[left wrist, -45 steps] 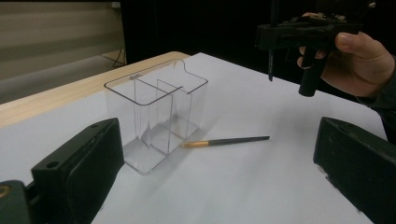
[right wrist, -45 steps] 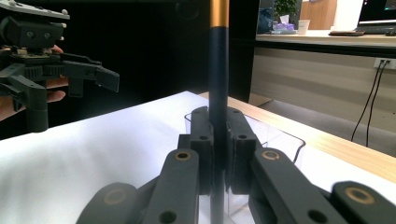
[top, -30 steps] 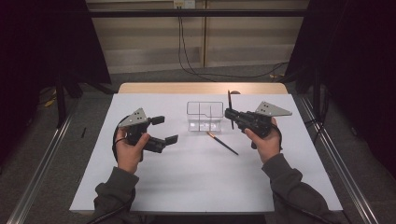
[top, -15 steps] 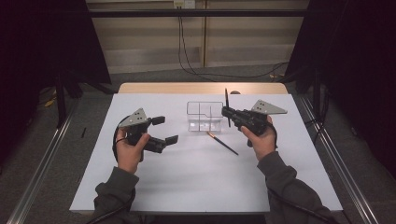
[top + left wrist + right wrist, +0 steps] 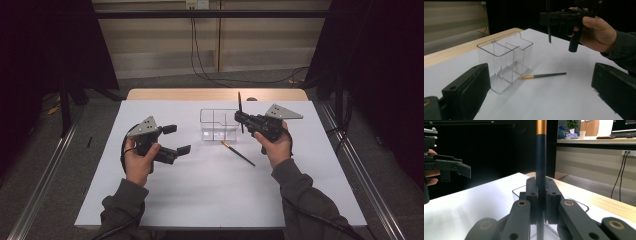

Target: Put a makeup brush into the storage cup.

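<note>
Nearest the person's side, the white surface [image 5: 210,195] lies bare in front of both sleeves. Just past that, the left claw [image 5: 174,139] hovers over the sheet with its jaws spread wide and nothing between them; it sits where it sat a second ago, and in the left gripper view the two black jaws frame the scene from either side.

Between the two hands, a second brush [image 5: 238,153] lies flat on the surface, its gold-banded end pointing toward the clear organizer [image 5: 219,125] and lying just beside its base. It has not shifted from the earlier frames.

Farther on, the right claw [image 5: 241,118] is pressed together on a dark brush [image 5: 240,106], which it holds upright. In the right gripper view the jaws pinch the handle [image 5: 540,182] squarely, with the gold band above them. Compared with a second ago, this hand has carried the brush leftward, from off the organizer's right side to right at its right edge. In the left gripper view the brush's lower tip [image 5: 549,37] hangs in the air, higher than the organizer's rim [image 5: 504,43] and off to one side of it; whether it is over a compartment I cannot tell.
</note>
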`<state>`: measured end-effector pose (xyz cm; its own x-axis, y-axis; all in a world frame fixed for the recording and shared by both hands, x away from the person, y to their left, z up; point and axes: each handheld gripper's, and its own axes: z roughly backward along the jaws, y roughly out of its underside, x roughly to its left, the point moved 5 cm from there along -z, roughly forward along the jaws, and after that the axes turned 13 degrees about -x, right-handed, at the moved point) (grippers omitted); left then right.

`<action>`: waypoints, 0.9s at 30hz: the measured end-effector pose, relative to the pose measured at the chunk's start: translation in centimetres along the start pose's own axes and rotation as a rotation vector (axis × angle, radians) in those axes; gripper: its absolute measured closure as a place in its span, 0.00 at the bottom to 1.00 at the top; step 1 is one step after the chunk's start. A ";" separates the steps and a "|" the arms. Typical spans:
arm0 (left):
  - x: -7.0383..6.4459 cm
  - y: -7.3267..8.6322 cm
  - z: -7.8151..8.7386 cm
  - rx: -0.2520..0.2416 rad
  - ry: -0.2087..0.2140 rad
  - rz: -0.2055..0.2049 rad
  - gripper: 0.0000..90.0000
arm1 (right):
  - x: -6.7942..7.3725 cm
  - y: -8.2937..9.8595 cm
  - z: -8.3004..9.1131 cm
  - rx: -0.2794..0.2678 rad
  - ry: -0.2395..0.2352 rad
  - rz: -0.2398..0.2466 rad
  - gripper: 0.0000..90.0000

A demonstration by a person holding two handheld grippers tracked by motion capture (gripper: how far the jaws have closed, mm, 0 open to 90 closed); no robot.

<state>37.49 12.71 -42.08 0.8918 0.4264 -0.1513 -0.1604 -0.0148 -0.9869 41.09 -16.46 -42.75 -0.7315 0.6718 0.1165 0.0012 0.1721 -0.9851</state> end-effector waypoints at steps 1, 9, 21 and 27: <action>0.0 0.0 0.0 -0.002 -0.002 -0.002 0.02 | 0.0 0.0 -0.1 -0.002 -0.002 -0.002 0.94; 0.1 0.0 0.1 -0.006 -0.001 -0.001 0.02 | -0.3 0.0 -0.6 0.001 -0.005 0.003 0.94; 0.0 0.2 -0.1 0.000 -0.003 0.002 0.02 | -0.9 -0.2 -0.9 -0.007 0.003 0.002 0.94; 0.0 0.2 -0.1 0.003 -0.001 0.000 0.02 | -1.2 -0.1 -1.1 -0.006 0.013 0.004 0.94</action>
<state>37.51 12.61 -42.29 0.8916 0.4269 -0.1514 -0.1618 -0.0119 -0.9867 42.73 -16.50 -42.66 -0.7227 0.6817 0.1142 0.0079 0.1734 -0.9848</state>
